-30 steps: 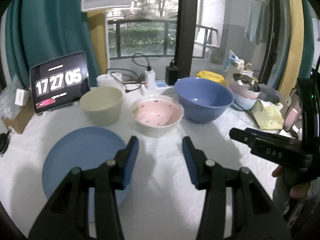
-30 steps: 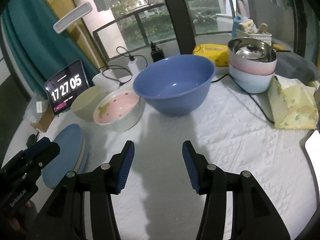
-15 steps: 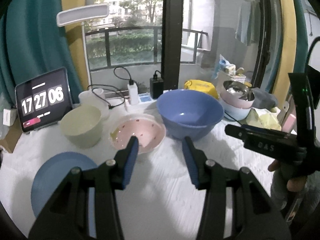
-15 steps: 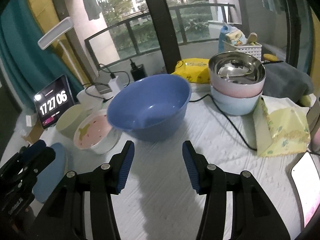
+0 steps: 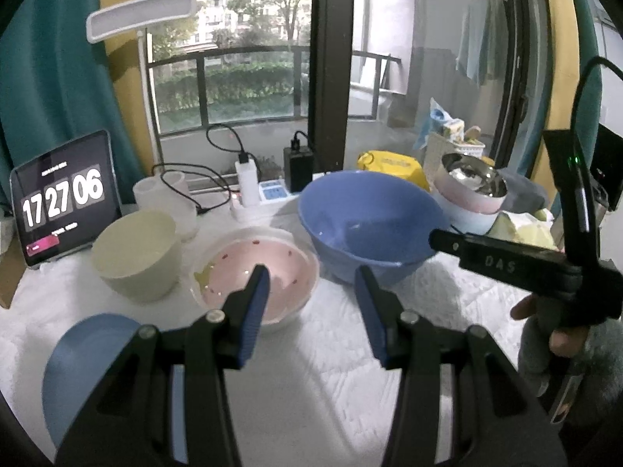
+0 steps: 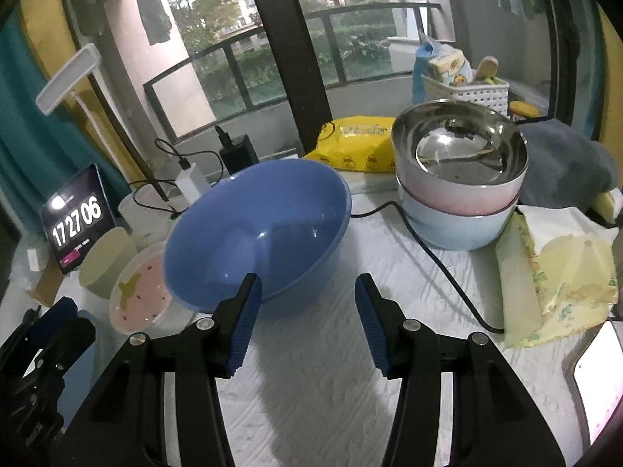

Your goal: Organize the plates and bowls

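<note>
As both views close in on bowls, left hand-held gripper [image 5: 311, 303] and right hand-held gripper [image 6: 307, 311] spread, empty; blue bowl [image 6: 257, 233] and pink bowl [image 5: 257, 272] now nearer, grasp likely next.

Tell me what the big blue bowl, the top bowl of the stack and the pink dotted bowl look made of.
Big blue bowl: probably plastic, smooth with a soft sheen and small highlights. Top bowl of the stack: metal inside, mirror-bright with clear reflections; its outside looks pink. Pink dotted bowl: glossy, thick white rim, possibly ceramic or melamine; cannot tell which.

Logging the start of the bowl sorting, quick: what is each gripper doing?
Left gripper: open, holding nothing.
Right gripper: open, holding nothing.
</note>
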A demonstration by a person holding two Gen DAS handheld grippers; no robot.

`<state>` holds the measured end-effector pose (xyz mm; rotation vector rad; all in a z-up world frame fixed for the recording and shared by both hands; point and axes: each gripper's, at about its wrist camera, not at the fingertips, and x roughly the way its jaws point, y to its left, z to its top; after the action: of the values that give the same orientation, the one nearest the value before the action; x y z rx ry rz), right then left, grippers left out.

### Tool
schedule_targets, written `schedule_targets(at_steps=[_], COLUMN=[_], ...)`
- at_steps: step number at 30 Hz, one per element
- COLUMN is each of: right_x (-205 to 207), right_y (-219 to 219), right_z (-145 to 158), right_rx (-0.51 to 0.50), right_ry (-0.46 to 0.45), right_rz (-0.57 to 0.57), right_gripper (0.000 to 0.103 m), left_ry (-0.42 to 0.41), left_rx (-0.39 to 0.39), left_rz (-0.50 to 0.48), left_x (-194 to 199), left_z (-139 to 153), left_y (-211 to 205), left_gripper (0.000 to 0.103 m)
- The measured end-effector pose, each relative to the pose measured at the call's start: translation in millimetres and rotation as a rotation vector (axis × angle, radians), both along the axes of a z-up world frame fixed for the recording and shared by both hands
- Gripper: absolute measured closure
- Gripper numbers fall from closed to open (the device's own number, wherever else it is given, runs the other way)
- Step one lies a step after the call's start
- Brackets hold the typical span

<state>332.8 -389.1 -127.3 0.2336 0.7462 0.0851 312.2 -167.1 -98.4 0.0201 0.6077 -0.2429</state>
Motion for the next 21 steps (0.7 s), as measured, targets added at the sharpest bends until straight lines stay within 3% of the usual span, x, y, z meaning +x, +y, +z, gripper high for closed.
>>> schedule_targets(at_steps=[12,14,16,18,21], right_x=[12,14,15,15,14], right_y=[-8,-11,-14,-16,-17], right_z=[-30,-36,-42,-46,-47], right_rx=[-0.008,0.001,0.001,0.001,0.01], right_ry=[0.068,0.083,0.099,0.104,0.098], right_rz=[-0.038,-0.043,-0.051,-0.051,-0.046], right_gripper=[0.051,0.059,0.075,0.081,0.082], left_ry=[0.02,0.015,0.012,0.01,-0.002], left_rx=[0.007,0.021,0.032,0.047,0.067], left_rz=[-0.032,-0.033,-0.038,-0.046,-0.058], left_x=[25,28,30,34,37], left_z=[-14,-17,-18,-20,-21], left_y=[-19,-25,-29,-35,-43], left_gripper=[0.056,0.056,0.056,0.056,0.056])
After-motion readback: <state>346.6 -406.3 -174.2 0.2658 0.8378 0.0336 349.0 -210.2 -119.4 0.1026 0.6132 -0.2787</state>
